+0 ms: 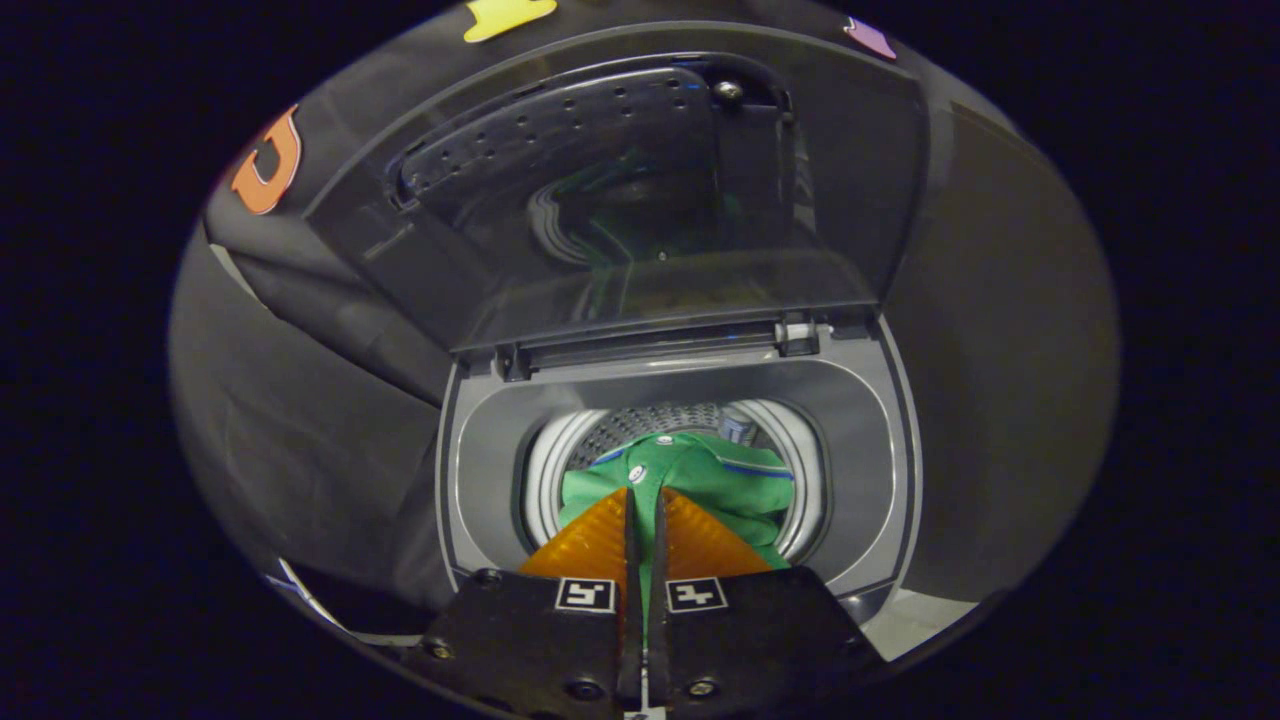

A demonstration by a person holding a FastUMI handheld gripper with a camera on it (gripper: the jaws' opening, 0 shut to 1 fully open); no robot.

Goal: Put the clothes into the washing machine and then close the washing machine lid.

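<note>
My gripper (645, 500) is nearest, pointing down into the open top of the washing machine (480, 470). The two fingers (590, 545) are pressed nearly together, only a thin slit between them. A strip of green cloth shows in that slit, so they are pinching a fold of the green shirt (715, 475).

Just beyond the fingertips, the shirt hangs bunched over the mouth of the drum (655, 420). It has a collar, small white buttons and thin blue trim near the shoulders. I cannot tell whether it rests on the drum floor.

Behind the shirt, the perforated metal wall of the drum shows at the far side, with a pale ring around the opening.

Farther off, the lid (640, 200) stands raised on its hinges (795, 335) at the far edge of the machine, its dark window reflecting a hint of green.

Dark cloth (300, 400) hangs left, right and behind.
</note>
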